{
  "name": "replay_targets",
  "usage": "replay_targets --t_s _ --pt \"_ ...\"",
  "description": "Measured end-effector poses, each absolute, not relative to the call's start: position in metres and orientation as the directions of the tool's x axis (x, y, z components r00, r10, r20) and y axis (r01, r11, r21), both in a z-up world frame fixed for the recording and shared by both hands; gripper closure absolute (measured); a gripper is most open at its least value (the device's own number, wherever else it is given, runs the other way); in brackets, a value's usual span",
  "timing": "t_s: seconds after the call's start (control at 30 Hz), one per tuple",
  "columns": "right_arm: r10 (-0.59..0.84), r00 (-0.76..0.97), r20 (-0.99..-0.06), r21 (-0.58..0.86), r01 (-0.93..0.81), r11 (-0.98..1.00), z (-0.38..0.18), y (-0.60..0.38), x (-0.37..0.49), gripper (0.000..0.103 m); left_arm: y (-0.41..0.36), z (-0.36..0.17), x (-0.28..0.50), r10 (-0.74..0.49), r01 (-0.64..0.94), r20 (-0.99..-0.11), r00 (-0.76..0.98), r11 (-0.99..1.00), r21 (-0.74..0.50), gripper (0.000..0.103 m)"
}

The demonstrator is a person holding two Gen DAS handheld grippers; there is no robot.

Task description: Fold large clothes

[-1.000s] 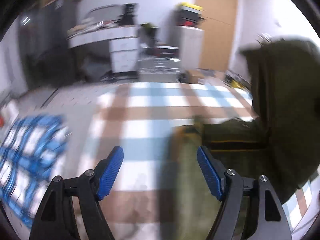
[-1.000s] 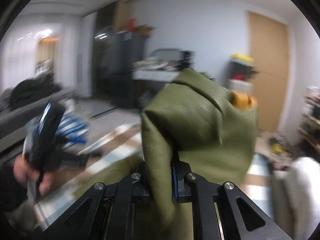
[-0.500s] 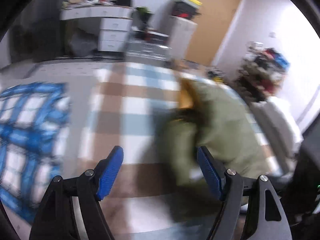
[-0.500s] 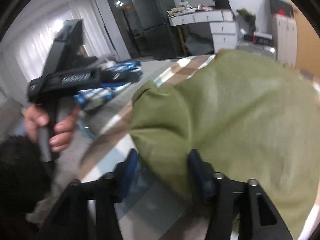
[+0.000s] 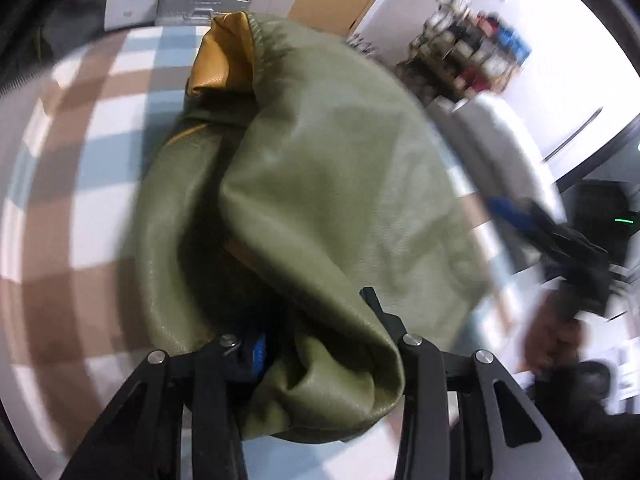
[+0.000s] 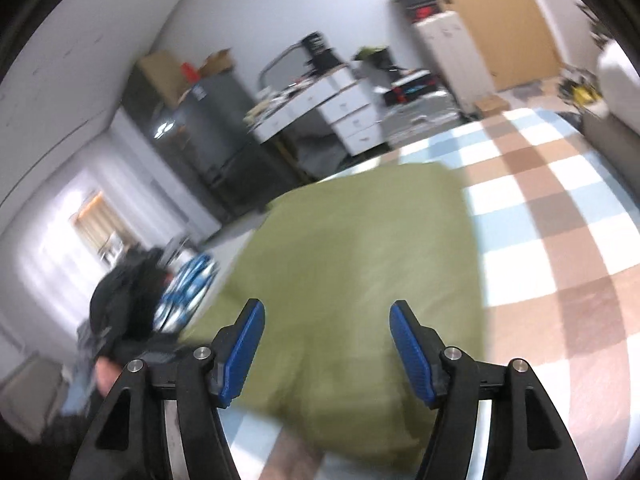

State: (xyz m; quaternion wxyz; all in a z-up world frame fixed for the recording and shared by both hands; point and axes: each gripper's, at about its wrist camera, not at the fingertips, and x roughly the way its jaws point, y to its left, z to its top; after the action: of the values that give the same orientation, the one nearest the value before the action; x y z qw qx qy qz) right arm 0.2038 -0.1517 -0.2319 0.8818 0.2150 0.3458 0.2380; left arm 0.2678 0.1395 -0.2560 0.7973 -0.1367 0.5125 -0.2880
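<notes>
An olive green jacket (image 5: 320, 160) with a mustard lining (image 5: 224, 56) lies bunched on a brown, blue and white checked blanket (image 5: 80, 160). My left gripper (image 5: 320, 340) points down at its near edge. Its jaws are closing on a thick fold of the jacket that fills the gap and hides the right pad. In the right wrist view the jacket (image 6: 360, 260) lies flat beyond my right gripper (image 6: 326, 340). Those jaws are opening, and nothing is pressed between the blue pads (image 6: 244, 348). The right gripper (image 5: 560, 240) also shows blurred at the right of the left wrist view, held by a hand (image 5: 552, 340).
A blue and white checked cloth (image 6: 188, 292) lies at the blanket's (image 6: 560, 220) left side. A white desk with drawers (image 6: 340, 108), a dark cabinet (image 6: 208, 120) and a wooden door (image 6: 500, 20) stand behind. A cluttered shelf (image 5: 472, 52) is at the far right.
My right gripper let go of the jacket and opened; the jacket dropped onto the blanket. My left gripper tilted down and closed on the jacket's near fold.
</notes>
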Motion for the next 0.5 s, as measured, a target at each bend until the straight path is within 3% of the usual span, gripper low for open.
replay_targets --t_s 0.1,0.23,0.27,0.47,0.5 --pt "0.609 0.581 -0.54 0.642 -0.182 0.744 -0.263 -0.167 0.237 0.037 0.155 -0.27 0.267 -0.709 0.28 -0.629 0.318 0.704 -0.652 0.07" --pt "0.662 0.541 -0.518 0.703 -0.172 0.69 -0.278 -0.171 0.241 0.038 0.175 -0.312 0.262 -0.767 0.181 -0.561 0.31 0.627 -0.758 0.071" --pt "0.671 0.525 -0.523 0.707 -0.172 0.686 -0.279 -0.172 0.241 0.043 0.179 -0.313 0.259 -0.773 0.176 -0.548 0.319 0.617 -0.767 0.071" --pt "0.707 0.496 -0.504 0.713 -0.224 0.665 -0.288 -0.18 0.235 0.055 0.173 -0.249 0.241 -0.627 0.25 -0.637 0.448 0.772 -0.584 0.068" --pt "0.714 0.498 -0.491 0.723 -0.225 0.654 -0.292 -0.184 0.234 0.056 0.172 -0.238 0.243 -0.578 0.25 -0.653 0.489 0.811 -0.53 0.056"
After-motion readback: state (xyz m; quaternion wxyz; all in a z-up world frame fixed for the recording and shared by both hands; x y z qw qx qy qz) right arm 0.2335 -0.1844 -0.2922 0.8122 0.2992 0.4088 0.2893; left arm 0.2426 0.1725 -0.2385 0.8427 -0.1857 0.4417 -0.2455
